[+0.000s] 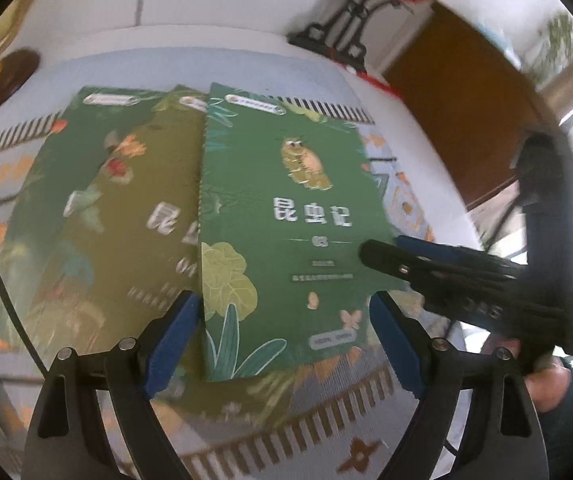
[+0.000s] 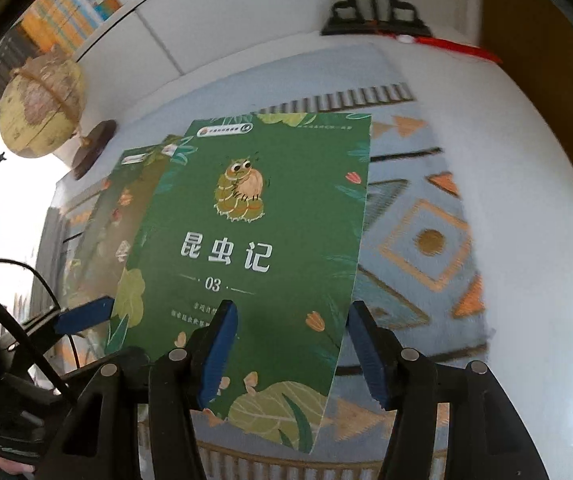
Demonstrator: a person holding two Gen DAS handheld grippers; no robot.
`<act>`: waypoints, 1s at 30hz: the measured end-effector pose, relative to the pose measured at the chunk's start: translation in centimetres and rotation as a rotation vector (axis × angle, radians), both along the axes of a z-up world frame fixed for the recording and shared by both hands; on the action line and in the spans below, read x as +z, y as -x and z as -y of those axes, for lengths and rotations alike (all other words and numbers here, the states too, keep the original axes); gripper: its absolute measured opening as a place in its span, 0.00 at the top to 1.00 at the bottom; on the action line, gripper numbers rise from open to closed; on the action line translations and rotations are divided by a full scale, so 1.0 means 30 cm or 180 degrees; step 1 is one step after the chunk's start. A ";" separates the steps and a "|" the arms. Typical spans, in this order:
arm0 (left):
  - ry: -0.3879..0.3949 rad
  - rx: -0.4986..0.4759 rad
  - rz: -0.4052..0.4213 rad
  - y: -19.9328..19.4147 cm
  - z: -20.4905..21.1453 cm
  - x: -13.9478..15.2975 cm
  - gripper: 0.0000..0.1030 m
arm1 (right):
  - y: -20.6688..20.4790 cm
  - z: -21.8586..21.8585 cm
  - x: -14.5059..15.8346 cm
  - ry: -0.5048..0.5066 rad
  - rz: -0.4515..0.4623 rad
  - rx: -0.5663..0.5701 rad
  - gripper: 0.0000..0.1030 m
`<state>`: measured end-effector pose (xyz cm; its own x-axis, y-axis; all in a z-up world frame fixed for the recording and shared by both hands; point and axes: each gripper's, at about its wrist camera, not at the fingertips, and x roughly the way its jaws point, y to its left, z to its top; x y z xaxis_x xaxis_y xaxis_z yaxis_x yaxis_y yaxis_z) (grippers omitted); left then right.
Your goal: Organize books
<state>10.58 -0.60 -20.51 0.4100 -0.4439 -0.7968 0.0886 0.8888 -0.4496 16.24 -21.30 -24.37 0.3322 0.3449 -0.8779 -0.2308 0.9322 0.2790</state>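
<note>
Three green books lie overlapped on a patterned mat (image 1: pixel 326 412). The top book (image 1: pixel 286 200) (image 2: pixel 254 220), marked 03 with a caterpillar on its cover, covers an olive book (image 1: pixel 146 208), which lies on a darker green book (image 1: pixel 74 148). My left gripper (image 1: pixel 284 300) is open wide, its fingers on either side of the top book's near end. My right gripper (image 2: pixel 292 312) (image 1: pixel 384 246) is open at that book's right edge: one blue pad (image 2: pixel 218 352) hangs over the cover, the other is off to the right over the mat.
A globe (image 2: pixel 42 116) on a dark round base (image 1: pixel 2 84) stands at the back left. A black metal stand (image 2: pixel 374 12) with a red tassel (image 2: pixel 458 48) is at the table's far edge. A black cable (image 1: pixel 2 280) runs on the left. A hand (image 1: pixel 550 380) holds the right gripper.
</note>
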 end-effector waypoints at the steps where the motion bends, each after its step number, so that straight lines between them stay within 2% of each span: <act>1: 0.0061 0.0037 -0.0003 0.016 -0.022 0.007 0.18 | -0.001 -0.013 0.006 -0.0028 0.0009 0.0048 0.45; 5: 0.0527 0.0196 -0.0025 0.089 -0.110 0.044 0.18 | 0.004 -0.090 0.034 -0.0075 0.0107 0.0281 0.44; 7: 0.0784 0.0265 -0.0077 0.105 -0.141 0.042 0.18 | 0.012 -0.130 0.044 -0.0042 0.0177 0.0379 0.35; 9: 0.0835 0.0367 -0.0087 0.103 -0.153 0.034 0.18 | 0.020 -0.158 0.039 -0.0025 0.0202 0.0440 0.30; 12: 0.0772 0.0489 -0.0008 0.088 -0.161 0.024 0.18 | 0.018 -0.165 0.007 0.0015 0.0138 0.0446 0.30; 14: 0.1006 0.0456 -0.0054 0.070 -0.158 0.011 0.24 | 0.007 -0.150 -0.019 -0.0138 -0.0024 0.0416 0.29; 16: 0.1222 0.0459 -0.0071 0.055 -0.145 0.011 0.24 | 0.005 -0.122 -0.025 -0.0409 -0.0102 0.0381 0.31; 18: 0.1200 0.0440 -0.0039 0.043 -0.120 0.017 0.24 | 0.003 -0.097 -0.029 -0.0606 -0.0180 0.0335 0.31; 22: 0.1234 0.0495 -0.0089 0.016 -0.088 -0.009 0.24 | 0.016 -0.089 -0.024 -0.0627 -0.0138 0.0312 0.31; 23: 0.1242 0.0519 -0.0101 0.008 -0.084 -0.020 0.30 | 0.024 -0.089 -0.021 -0.0619 -0.0123 0.0315 0.31; 24: 0.1257 0.0553 -0.0132 0.003 -0.087 -0.031 0.44 | 0.029 -0.089 -0.019 -0.0611 -0.0110 0.0327 0.31; 26: 0.1277 0.0587 -0.0261 -0.001 -0.098 -0.062 0.53 | 0.035 -0.085 -0.021 -0.0653 -0.0102 0.0336 0.31; 28: 0.1396 0.0594 -0.0329 0.004 -0.112 -0.078 0.66 | 0.028 -0.040 -0.034 -0.0914 -0.0234 0.0259 0.31; 30: 0.1462 0.0536 -0.0347 0.009 -0.114 -0.075 0.90 | 0.030 0.021 -0.050 -0.1231 -0.0427 0.0160 0.32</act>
<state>10.31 2.82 -22.77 0.4314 -0.6937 -0.5768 -0.1084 0.5949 -0.7965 15.34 -21.92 -25.86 0.1980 0.6708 -0.7147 -0.2112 0.7412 0.6371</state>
